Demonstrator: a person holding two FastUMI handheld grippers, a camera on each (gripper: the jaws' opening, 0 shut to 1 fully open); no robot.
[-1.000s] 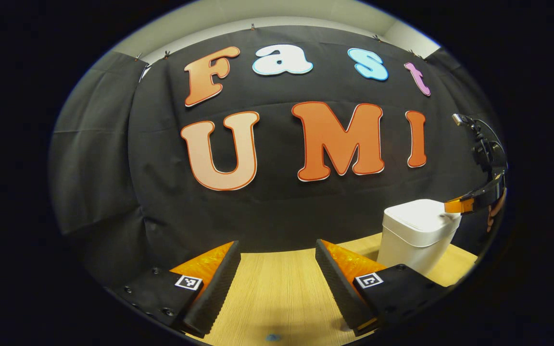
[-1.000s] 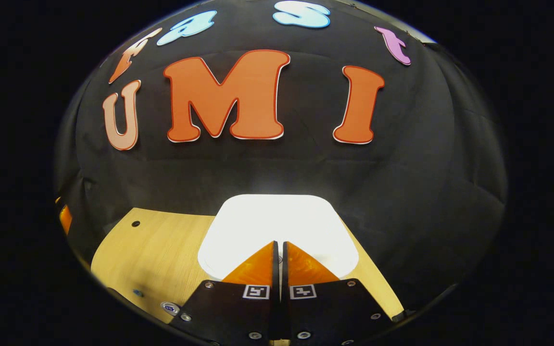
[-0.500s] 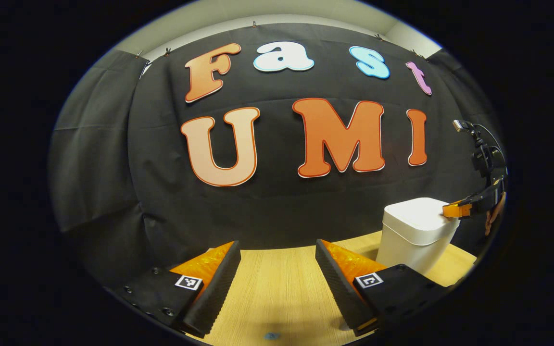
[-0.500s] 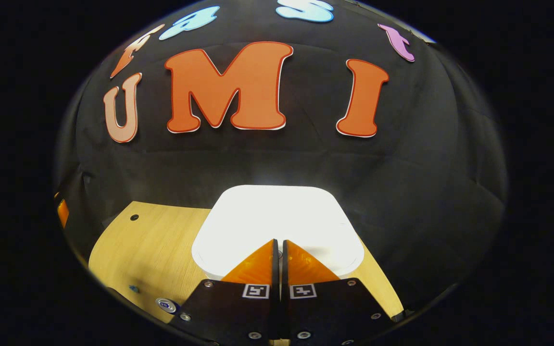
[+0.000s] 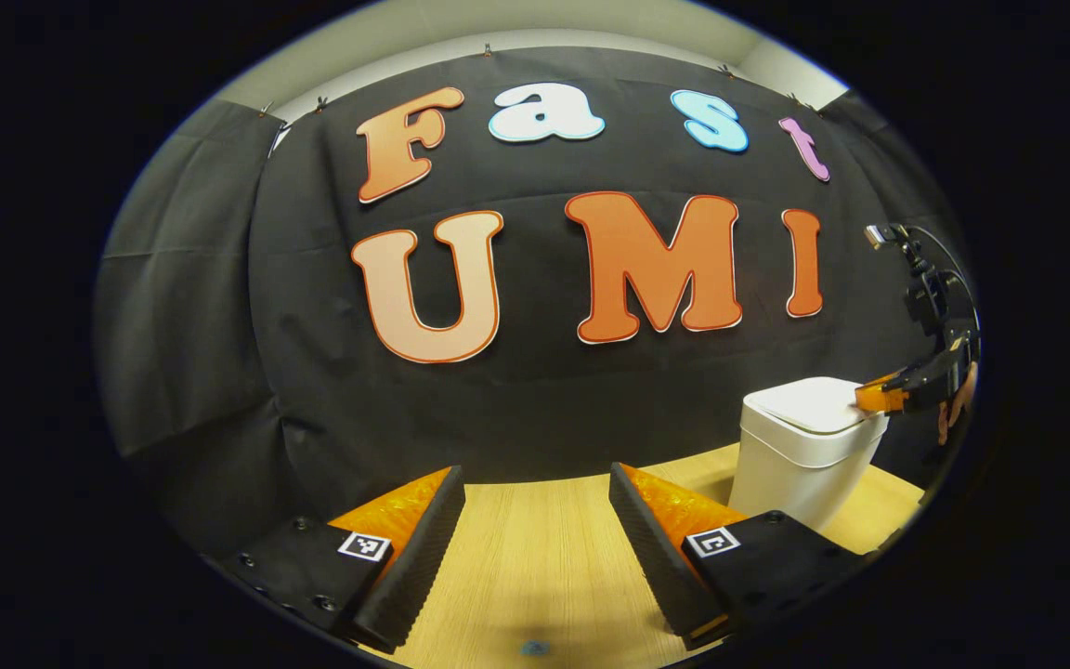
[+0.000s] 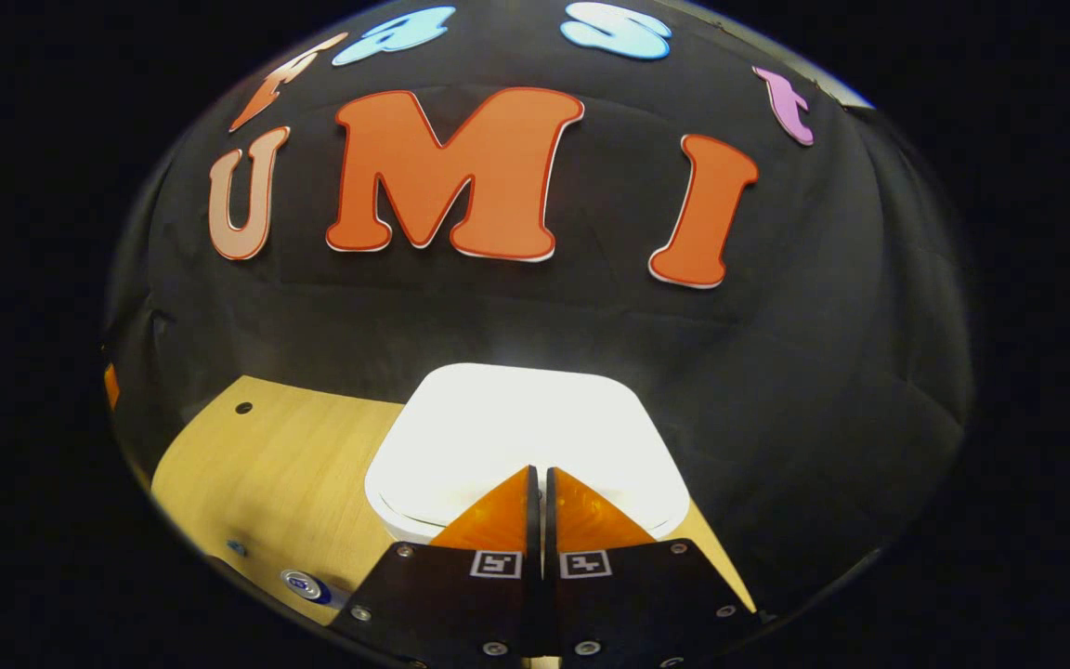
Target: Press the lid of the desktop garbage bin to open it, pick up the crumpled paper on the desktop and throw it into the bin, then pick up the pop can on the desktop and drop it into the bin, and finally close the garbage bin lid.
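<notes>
A white desktop bin (image 5: 800, 465) stands on the wooden table (image 5: 535, 567) at the right of the left gripper view. Its lid (image 5: 812, 405) sits slightly tilted, with a thin seam under it. My right gripper (image 6: 540, 470) is shut with nothing between its fingers, and its tips rest on the near edge of the lid (image 6: 526, 427). The left gripper view shows the right gripper (image 5: 874, 398) touching the lid from the right. My left gripper (image 5: 535, 476) hangs open and empty over the table, left of the bin.
The black cloth wall runs close behind the table and the bin. A small round blue and silver thing (image 6: 301, 585) lies on the table (image 6: 266, 465) left of the bin; I cannot tell what it is. A small hole (image 6: 243, 407) marks the tabletop.
The right gripper has stayed shut on top of the lid, dipping and then lifting a little. The lid now looks tilted with a seam under it. The left gripper has barely moved.
</notes>
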